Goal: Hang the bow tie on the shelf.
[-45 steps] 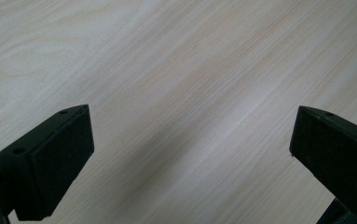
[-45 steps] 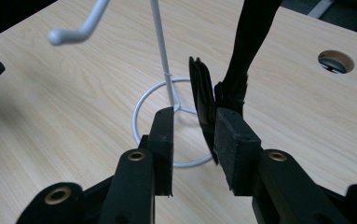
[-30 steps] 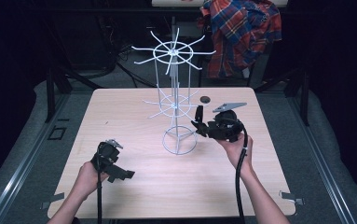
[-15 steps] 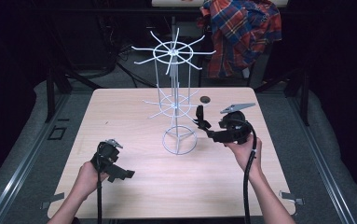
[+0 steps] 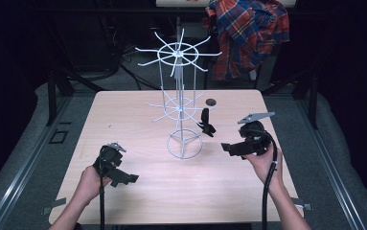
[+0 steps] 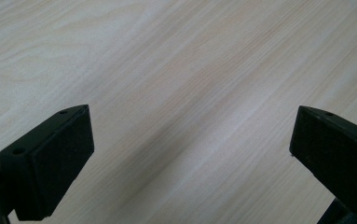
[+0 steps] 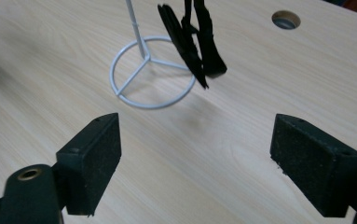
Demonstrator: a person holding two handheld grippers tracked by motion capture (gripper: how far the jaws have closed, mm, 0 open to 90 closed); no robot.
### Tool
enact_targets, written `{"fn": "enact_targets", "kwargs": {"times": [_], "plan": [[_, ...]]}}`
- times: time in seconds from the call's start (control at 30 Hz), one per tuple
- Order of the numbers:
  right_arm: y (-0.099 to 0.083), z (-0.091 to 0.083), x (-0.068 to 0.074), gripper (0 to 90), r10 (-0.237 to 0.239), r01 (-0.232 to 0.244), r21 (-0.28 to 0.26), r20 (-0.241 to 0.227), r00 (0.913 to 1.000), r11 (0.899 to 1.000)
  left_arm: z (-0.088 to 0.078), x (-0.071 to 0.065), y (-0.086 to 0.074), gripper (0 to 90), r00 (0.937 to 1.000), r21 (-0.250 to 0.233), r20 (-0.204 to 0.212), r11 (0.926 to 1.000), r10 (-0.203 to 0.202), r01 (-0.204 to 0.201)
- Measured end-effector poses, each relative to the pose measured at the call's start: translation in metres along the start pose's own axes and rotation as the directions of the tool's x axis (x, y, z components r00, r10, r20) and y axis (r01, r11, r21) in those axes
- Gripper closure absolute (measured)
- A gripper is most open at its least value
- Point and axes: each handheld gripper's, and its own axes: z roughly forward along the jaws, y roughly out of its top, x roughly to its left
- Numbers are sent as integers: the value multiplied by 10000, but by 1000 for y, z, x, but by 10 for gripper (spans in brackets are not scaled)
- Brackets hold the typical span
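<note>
A white wire display rack [image 5: 178, 86] stands mid-table on a ring base [image 7: 154, 106]. A black strap-like item [image 5: 206, 122] hangs from one of its lower arms, seen close up as dark strips [image 7: 192, 37] in the right gripper view. My right gripper [image 5: 226, 147] is held to the right of the rack, pointing at it and apart from the item. Its jaws [image 7: 195, 158] have just been opening and nothing is between them. My left gripper [image 5: 128, 178] rests low at the front left, open over bare wood [image 6: 190, 154].
The light wooden table [image 5: 138, 120] has a small round hole [image 5: 211, 102] behind the rack. A plaid shirt [image 5: 250, 33] hangs beyond the far edge. Dark floor and metal rails surround the table.
My right gripper has drawn back to the right, away from the rack, and its jaws have opened off the black item, which stays hanging there. The left hand has kept still.
</note>
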Motion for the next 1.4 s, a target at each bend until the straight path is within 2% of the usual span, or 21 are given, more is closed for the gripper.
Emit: {"fn": "enact_targets", "kwargs": {"times": [0.3,0.57,0.6,0.83,0.87,1.0,1.23,1.33,1.4], "plan": [[-18,-6,1,129,-149,144,393,127,9998,9991,0,-1,0,0,10000,-32,-1,10000,-4,4],[-44,-9,1,104,-346,311,902,371,9987,9954,0,-2,0,0,10000,7,-4,10000,13,-13],[-52,-8,0,93,-426,382,1146,361,9984,9927,0,-2,0,0,10000,3,-7,10000,13,-13],[-74,-5,-1,77,-379,306,1622,420,9984,9863,1,-2,0,0,10000,47,12,10000,53,-53],[-77,-5,-2,75,-472,388,1829,418,9980,9824,2,-2,0,0,10000,46,39,10000,56,-57],[-86,-4,-1,85,-495,375,1770,634,9968,9835,2,-3,1,0,10000,72,40,9999,86,-86],[-93,6,-7,55,-289,111,2497,676,9973,9682,3,-4,1,0,9998,141,63,9998,171,-171],[-95,12,-11,48,-419,178,2999,741,9964,9538,3,-3,1,0,9998,137,46,9998,168,-169],[-95,13,-11,47,-487,222,3092,785,9957,9507,4,-3,1,0,9999,146,69,9998,154,-155]]}}
